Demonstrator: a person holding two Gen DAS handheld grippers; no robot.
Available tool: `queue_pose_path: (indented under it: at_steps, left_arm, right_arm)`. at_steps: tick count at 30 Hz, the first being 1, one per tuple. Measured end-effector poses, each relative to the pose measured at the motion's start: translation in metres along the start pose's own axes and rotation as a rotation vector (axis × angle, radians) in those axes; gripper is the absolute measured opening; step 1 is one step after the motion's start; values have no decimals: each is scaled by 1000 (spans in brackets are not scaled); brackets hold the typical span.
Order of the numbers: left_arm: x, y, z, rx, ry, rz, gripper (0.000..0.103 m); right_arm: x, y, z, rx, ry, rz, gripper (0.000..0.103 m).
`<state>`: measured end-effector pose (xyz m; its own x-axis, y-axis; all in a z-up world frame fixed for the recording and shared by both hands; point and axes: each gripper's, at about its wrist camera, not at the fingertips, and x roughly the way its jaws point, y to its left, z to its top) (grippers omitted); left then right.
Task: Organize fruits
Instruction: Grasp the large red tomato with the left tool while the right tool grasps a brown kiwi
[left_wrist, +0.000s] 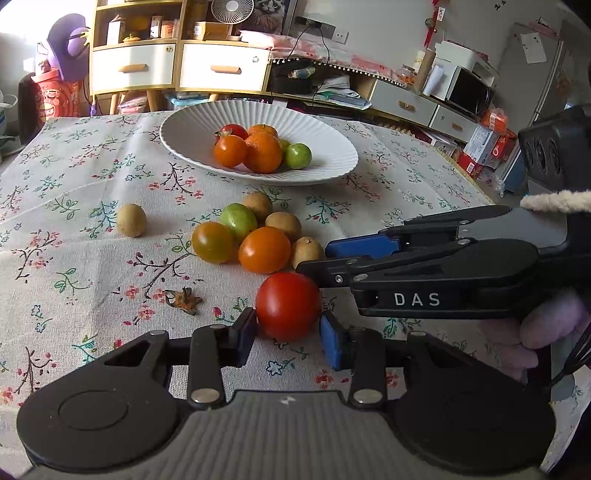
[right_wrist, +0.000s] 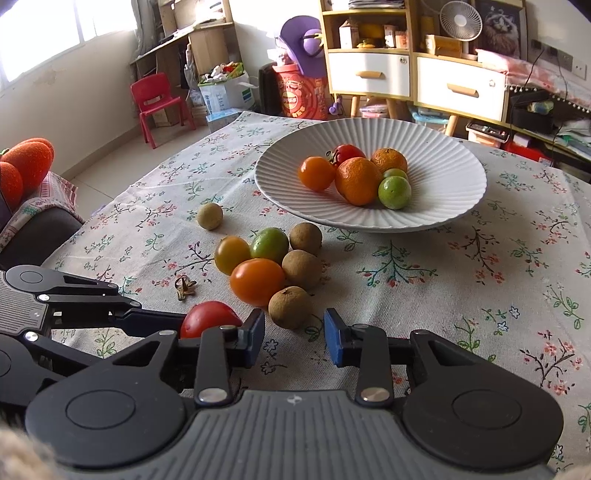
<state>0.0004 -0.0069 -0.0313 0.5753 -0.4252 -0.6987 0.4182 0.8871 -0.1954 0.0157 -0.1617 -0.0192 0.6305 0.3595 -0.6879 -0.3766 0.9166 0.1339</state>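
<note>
A red tomato (left_wrist: 288, 306) rests on the floral tablecloth between the pads of my left gripper (left_wrist: 288, 338); the jaws are close around it, with a small gap on the right side. It also shows in the right wrist view (right_wrist: 208, 319). My right gripper (right_wrist: 294, 341) is open and empty, just before a brown longan (right_wrist: 289, 306). It reaches in from the right in the left wrist view (left_wrist: 314, 258). A white ribbed plate (left_wrist: 325, 147) holds tomatoes, oranges and green fruits. An orange tomato (left_wrist: 264, 249), a yellow-green one (left_wrist: 212, 242), a green fruit (left_wrist: 238, 220) and longans lie clustered.
A lone longan (left_wrist: 131, 220) lies to the left. A dried tomato calyx (left_wrist: 183, 300) lies on the cloth. The table's right edge (left_wrist: 476, 184) drops to a cluttered floor. Wooden drawers (left_wrist: 177, 66) stand behind the table.
</note>
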Motion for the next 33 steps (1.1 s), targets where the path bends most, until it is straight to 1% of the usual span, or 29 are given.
queue_pose_path:
  at_steps: [4, 9, 16, 27, 30, 33]
  left_arm:
    - [1, 0, 0, 7, -1, 5, 36]
    - [1, 0, 0, 9, -3, 5, 35]
    - [-1, 2, -1, 14, -12, 6, 34]
    - [-8, 7, 4, -22, -26, 3, 33]
    - [-8, 7, 5, -13, -23, 6, 33]
    - [-6, 3, 4, 4, -39, 14, 34]
  right_arm:
    - [2, -1, 0, 4, -7, 3, 30]
    - [2, 0, 0, 6, -12, 15, 24]
    - [0, -2, -1, 5, -13, 16, 23]
    - [-12, -3, 1, 8, -26, -7, 23]
    - [-14, -5, 2, 15, -27, -12, 23]
    - [-13, -6, 2, 19, -24, -21, 23]
